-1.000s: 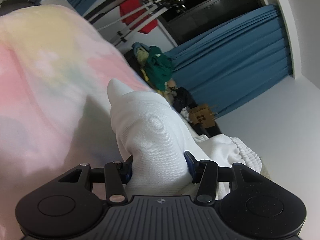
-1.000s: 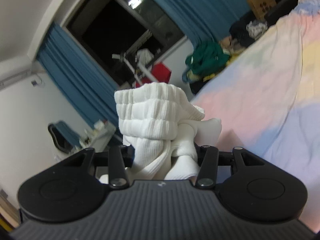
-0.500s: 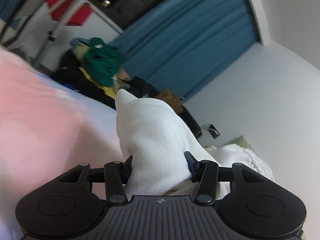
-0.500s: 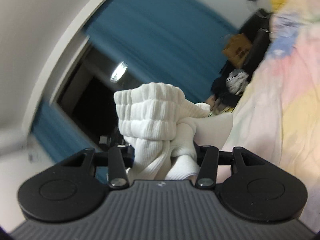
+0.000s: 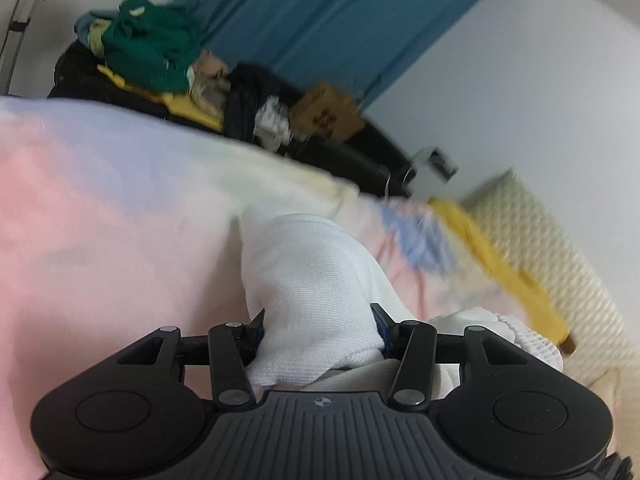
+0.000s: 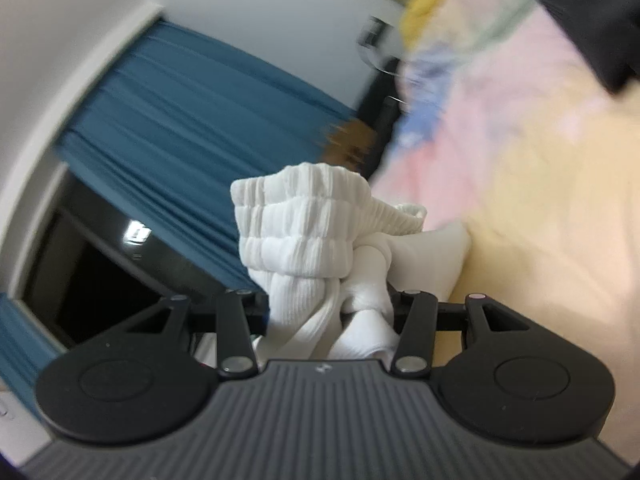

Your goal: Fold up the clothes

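My left gripper (image 5: 318, 320) is shut on the smooth end of a white garment (image 5: 308, 280), which bulges up between the jaws. Its ribbed band (image 5: 528, 340) trails off to the right. My right gripper (image 6: 328, 308) is shut on the ribbed, gathered end of the white garment (image 6: 296, 228), which bunches up above the jaws. Both hold the cloth over a pastel pink, yellow and blue bedspread (image 5: 100, 220), which also shows in the right wrist view (image 6: 540, 160). The fingertips are hidden in the cloth.
A pile of clothes with a green garment (image 5: 152, 52) lies beyond the bed's far edge, next to a brown cardboard box (image 5: 328, 112). Blue curtains (image 5: 320, 12) and a white wall stand behind. A yellow cloth (image 5: 500, 264) lies on the bed at right. A dark window (image 6: 100, 272) shows at left.
Both grippers have swung with the garment still gripped. The left view has tipped down toward the bed. The right view has turned toward the bed's head and the wall.
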Tool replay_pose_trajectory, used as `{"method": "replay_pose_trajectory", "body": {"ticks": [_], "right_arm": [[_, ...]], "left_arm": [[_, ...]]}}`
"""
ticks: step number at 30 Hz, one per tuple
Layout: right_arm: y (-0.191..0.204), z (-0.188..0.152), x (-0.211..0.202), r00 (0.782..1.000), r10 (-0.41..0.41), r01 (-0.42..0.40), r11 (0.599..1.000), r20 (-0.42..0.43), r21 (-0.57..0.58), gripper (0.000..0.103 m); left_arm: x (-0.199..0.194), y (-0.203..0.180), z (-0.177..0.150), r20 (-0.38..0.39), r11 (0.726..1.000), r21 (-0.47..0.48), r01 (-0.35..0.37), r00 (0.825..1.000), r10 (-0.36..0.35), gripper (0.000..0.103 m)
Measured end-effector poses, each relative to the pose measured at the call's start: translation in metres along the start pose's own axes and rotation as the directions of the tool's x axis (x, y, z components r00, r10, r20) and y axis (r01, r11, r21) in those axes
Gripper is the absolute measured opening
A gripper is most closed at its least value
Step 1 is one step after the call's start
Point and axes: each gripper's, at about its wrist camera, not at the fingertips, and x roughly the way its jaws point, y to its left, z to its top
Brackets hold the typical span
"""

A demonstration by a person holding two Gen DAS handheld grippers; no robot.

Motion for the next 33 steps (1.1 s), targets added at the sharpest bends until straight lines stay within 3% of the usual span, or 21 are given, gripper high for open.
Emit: {"method": "replay_pose_trajectory", "body": {"ticks": [8,11,13,16,20,24,28,32,33], "right_arm": [[-0.026,-0.019,-0.005,0.978,-0.196,0.202,0.975,-0.071,0.091,0.049],[-0.041,-0.025,-0.007,0.952,-0.280,0.294,0.949,-0.125,0.110,0.053],[-0.054,-0.029,-0.008,0.947,-0.285,0.305,0.942,-0.151,0.140,0.054],[-0.051,-0.029,-0.011,0.942,-0.291,0.315,0.938,-0.167,0.145,0.056],[-0.033,-0.027,-0.035,0.919,-0.336,0.367,0.920,-0.209,0.136,0.061],[0.006,-0.018,-0.069,0.909,-0.358,0.366,0.931,-0.214,-0.004,0.061],[0.061,-0.010,-0.114,0.933,-0.320,0.289,0.939,-0.167,-0.184,0.061],[0.116,-0.009,-0.162,0.949,-0.288,0.216,0.890,-0.129,-0.401,0.063],[0.129,-0.010,-0.175,0.953,-0.275,0.192,0.871,-0.125,-0.453,0.069]], "left_arm": [[0.021,0.030,-0.004,-0.124,0.991,0.112,-0.070,0.989,0.084,0.060],[0.007,0.022,-0.018,-0.139,0.977,0.174,-0.126,0.979,0.151,0.067],[-0.005,0.018,-0.024,-0.139,0.971,0.184,-0.150,0.974,0.176,0.073],[-0.028,0.009,-0.027,-0.142,0.965,0.181,-0.189,0.966,0.216,0.078],[-0.079,-0.021,-0.019,-0.127,0.951,0.231,-0.203,0.963,0.237,0.082],[-0.148,-0.063,-0.017,-0.072,0.930,0.327,-0.169,0.977,0.203,0.088],[-0.210,-0.098,-0.024,-0.007,0.903,0.394,-0.171,0.982,0.189,0.088],[-0.272,-0.133,-0.041,0.030,0.868,0.473,-0.153,0.987,0.158,0.090],[-0.288,-0.139,-0.048,0.050,0.859,0.488,-0.155,0.988,0.149,0.098]]}}
